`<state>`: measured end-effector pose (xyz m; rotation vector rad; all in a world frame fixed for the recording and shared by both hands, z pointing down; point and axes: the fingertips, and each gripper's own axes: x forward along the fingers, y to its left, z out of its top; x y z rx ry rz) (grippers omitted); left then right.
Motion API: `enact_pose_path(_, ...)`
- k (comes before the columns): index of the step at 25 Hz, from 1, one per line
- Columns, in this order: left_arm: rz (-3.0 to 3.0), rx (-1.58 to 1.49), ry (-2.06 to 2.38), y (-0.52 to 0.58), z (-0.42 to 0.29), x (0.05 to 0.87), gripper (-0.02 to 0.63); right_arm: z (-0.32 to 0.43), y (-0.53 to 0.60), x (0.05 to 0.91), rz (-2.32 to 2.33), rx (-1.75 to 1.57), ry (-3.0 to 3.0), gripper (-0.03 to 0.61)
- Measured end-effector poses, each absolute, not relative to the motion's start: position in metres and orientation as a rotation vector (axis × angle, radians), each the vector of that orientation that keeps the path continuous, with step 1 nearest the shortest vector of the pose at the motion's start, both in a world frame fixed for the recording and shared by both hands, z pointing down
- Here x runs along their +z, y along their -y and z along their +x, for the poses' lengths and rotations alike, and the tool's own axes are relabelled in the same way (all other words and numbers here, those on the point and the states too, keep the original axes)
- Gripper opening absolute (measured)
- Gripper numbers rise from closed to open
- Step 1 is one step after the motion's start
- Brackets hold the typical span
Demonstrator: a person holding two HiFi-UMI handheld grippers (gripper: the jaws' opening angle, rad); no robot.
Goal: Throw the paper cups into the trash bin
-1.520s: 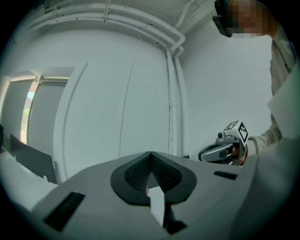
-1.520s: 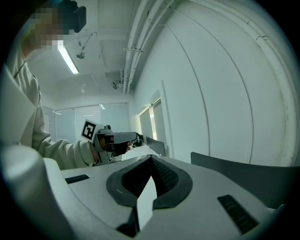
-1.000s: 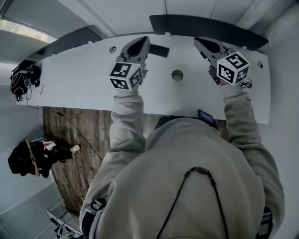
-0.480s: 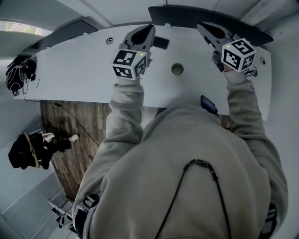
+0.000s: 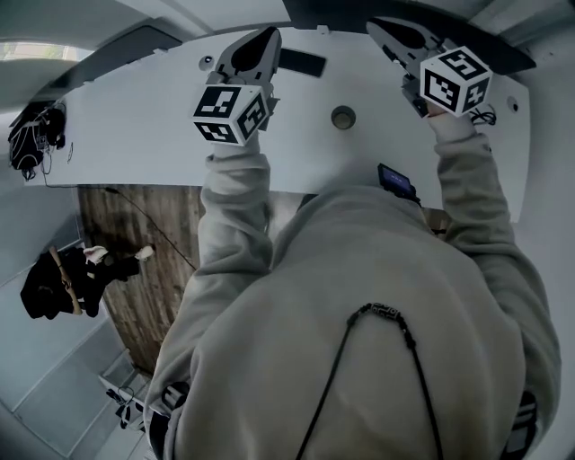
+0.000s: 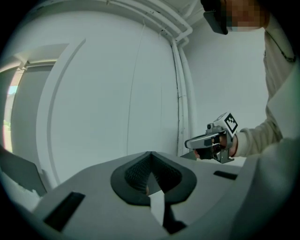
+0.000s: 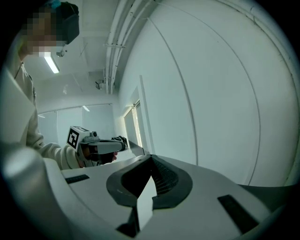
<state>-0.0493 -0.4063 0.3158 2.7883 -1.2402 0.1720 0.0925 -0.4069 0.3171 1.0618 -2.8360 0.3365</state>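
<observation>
A small round thing (image 5: 342,117) that looks like a paper cup seen from above stands on the white table (image 5: 144,135), between my two hands. My left gripper (image 5: 268,34) hovers over the table to the cup's left, jaws together and empty. My right gripper (image 5: 374,25) hovers to the cup's right, also shut and empty. Both gripper views point up at white walls: the left gripper (image 6: 150,153) sees the right one (image 6: 210,140), and the right gripper (image 7: 151,156) sees the left one (image 7: 101,146). No trash bin shows.
A flat dark object (image 5: 302,63) lies on the table past the left gripper. A small dark device (image 5: 396,181) sits at the table's near edge. A black bag (image 5: 31,135) rests at the table's left end. Wooden floor (image 5: 135,260) with dark clutter (image 5: 63,283) lies below left.
Both grippers have moved toward the table's far edge, the left one also drifting leftward. Both stay shut and empty. The cup has not moved.
</observation>
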Motion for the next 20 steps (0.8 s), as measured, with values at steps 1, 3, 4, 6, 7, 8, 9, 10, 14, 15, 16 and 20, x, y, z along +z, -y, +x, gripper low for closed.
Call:
enact_pose_path(1, 2.782, 0.181, 1.238, 0.405, -0.049, 0.317, -0.005, 0.092, 0.407, 0.317, 1.063, 0.331, 2.831, 0.018)
enact_pose_path(3, 2.773, 0.188, 1.242, 0.406, -0.051, 0.316, -0.005, 0.090, 0.407, 0.316, 1.065, 0.328, 2.830, 0.018)
enact_pose_path(4, 2.768, 0.183, 1.247, 0.406, -0.052, 0.315, -0.005, 0.090, 0.406, 0.316, 1.066, 0.331, 2.830, 0.018)
enact_pose_path(6, 2.757, 0.167, 1.260, 0.409, -0.053, 0.313, -0.005, 0.090, 0.406, 0.317, 1.063, 0.335, 2.827, 0.018)
enact_pose_path(7, 2.755, 0.162, 1.263, 0.410, -0.053, 0.312, -0.005, 0.089, 0.407, 0.317, 1.061, 0.337, 2.826, 0.018)
enact_pose_path(8, 2.754, 0.158, 1.261, 0.411, -0.053, 0.311, -0.005, 0.088, 0.408, 0.318, 1.060, 0.338, 2.823, 0.018)
enact_pose_path(9, 2.753, 0.158, 1.254, 0.410, -0.052, 0.311, -0.005, 0.087, 0.409, 0.318, 1.061, 0.341, 2.819, 0.018)
enact_pose_path(10, 2.750, 0.160, 1.244, 0.408, -0.050, 0.313, -0.005, 0.087, 0.408, 0.320, 1.061, 0.347, 2.811, 0.018)
enact_pose_path(14, 2.713, 0.159, 1.218, 0.402, -0.046, 0.326, -0.005, 0.086, 0.405, 0.330, 1.041, 0.383, 2.786, 0.018)
enact_pose_path(15, 2.703, 0.162, 1.218, 0.402, -0.047, 0.331, -0.004, 0.085, 0.405, 0.333, 1.033, 0.390, 2.783, 0.018)
enact_pose_path(16, 2.692, 0.167, 1.217, 0.403, -0.047, 0.336, -0.005, 0.083, 0.404, 0.337, 1.023, 0.398, 2.780, 0.018)
enact_pose_path(20, 2.660, 0.191, 1.210, 0.403, -0.053, 0.365, -0.004, 0.072, 0.406, 0.369, 0.996, 0.450, 2.777, 0.018)
